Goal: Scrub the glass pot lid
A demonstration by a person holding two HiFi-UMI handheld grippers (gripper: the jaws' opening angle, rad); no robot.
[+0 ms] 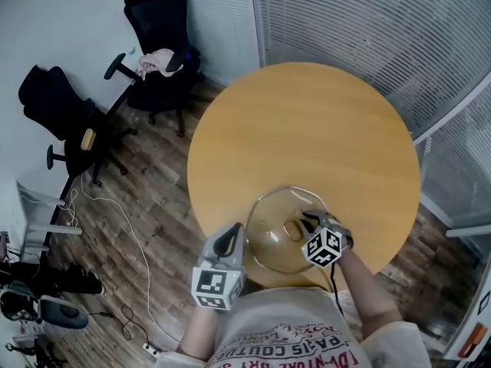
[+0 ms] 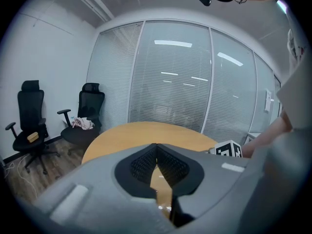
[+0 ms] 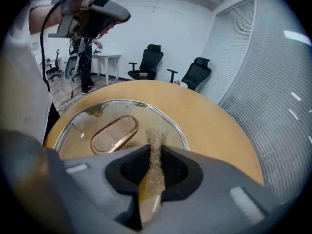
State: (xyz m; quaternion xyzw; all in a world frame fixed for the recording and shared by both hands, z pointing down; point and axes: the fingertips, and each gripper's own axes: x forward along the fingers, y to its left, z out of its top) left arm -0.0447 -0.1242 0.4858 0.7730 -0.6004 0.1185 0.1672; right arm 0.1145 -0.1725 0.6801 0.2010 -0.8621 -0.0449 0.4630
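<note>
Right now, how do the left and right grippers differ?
The right gripper is clamped on a wiry scrubber; the left gripper is shut with nothing between its tips. The right is over the glass lid; the left sits beside its rim. Both are closed.

Small office room: white wall [image 1: 69,21] on one side, glass partitions [image 1: 368,21] with closed blinds on the other. Dark wood-plank floor [image 1: 161,205], round tan table [image 1: 307,113] in the middle. Two black office chairs by the wall, one [image 1: 157,21] with a pinkish cloth [image 1: 157,61] on its seat, the other [image 1: 57,113] just beside it. A white cable [image 1: 132,232] trails across the floor. Strip lights [image 2: 173,44] show in the glass.
</note>
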